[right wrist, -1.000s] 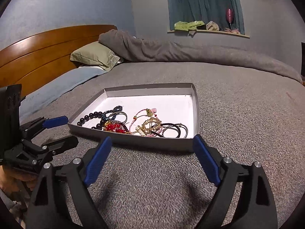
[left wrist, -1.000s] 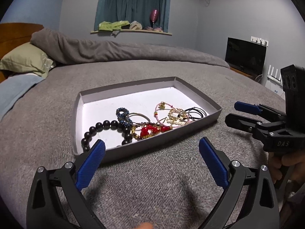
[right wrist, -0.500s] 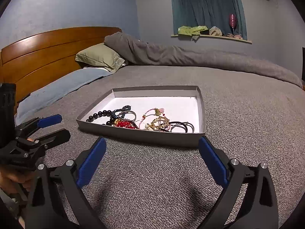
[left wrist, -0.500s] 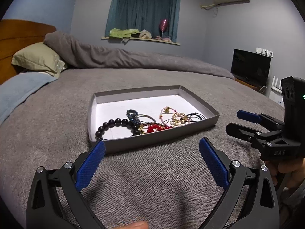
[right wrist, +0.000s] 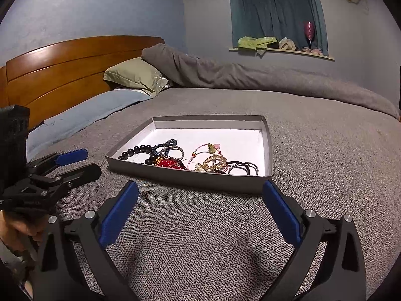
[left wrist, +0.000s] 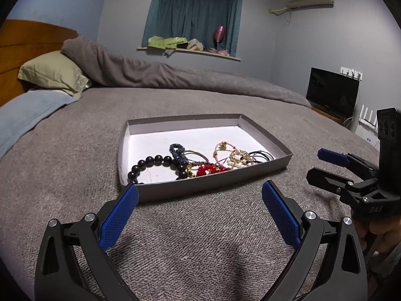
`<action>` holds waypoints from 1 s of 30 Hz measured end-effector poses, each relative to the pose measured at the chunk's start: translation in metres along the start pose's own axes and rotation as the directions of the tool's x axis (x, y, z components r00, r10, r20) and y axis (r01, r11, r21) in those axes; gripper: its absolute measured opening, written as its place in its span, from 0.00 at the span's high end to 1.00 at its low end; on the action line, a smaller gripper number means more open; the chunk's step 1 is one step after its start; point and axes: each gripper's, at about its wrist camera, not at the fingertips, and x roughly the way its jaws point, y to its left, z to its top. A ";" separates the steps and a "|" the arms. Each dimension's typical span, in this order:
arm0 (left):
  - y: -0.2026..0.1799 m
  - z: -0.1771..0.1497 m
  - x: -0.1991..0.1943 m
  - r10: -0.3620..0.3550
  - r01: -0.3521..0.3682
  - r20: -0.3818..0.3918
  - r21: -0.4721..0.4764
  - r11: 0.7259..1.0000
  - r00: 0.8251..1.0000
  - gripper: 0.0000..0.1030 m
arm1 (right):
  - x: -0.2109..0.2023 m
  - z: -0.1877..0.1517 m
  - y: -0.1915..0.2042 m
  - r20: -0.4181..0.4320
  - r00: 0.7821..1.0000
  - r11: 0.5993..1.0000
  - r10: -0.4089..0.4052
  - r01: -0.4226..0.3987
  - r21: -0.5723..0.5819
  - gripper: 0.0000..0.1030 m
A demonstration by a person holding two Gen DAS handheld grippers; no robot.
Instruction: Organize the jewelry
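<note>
Now both grippers hover low over a grey knitted bed cover (left wrist: 200, 238), each pointing at a shallow grey cardboard tray with a white floor (left wrist: 213, 184) that lies on the bed at the centre of both frames.

At the bottom of the left wrist view, the left gripper (left wrist: 199, 198) has its blue-padded jaws spread wide with nothing between them. The right gripper (right wrist: 200, 195) fills the bottom of the right wrist view; its jaws have just been opening and now stand wide apart, empty as well. Each gripper also shows at the side edge of the other's view, held by a hand.

All the jewelry sits in the near half of the tray, bunched together. A black round-bead bracelet (left wrist: 153, 165) lies at the left end, touching a dark blue beaded loop (left wrist: 178, 151). Just right of them is a red beaded piece (left wrist: 206, 170), then a tangle of gold and pink chain bracelets (left wrist: 234, 154), and at the right end a set of thin black cord loops (left wrist: 262, 155). The far half of the tray floor is bare white.

In the upper left of the frame an olive-green pillow (left wrist: 54, 74) rests against a wooden headboard (right wrist: 72, 67).
</note>
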 end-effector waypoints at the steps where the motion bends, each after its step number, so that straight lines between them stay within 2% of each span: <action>1: -0.001 0.000 0.000 0.000 0.000 0.000 0.002 1.000 1.000 0.05 | 0.000 0.000 0.000 0.001 1.000 1.000 0.001 -0.001 -0.001 0.05; 30: -0.008 -0.001 0.001 -0.001 0.001 -0.012 0.032 0.999 1.000 0.05 | 0.002 0.000 0.004 -0.001 1.000 1.000 0.010 -0.010 -0.003 0.05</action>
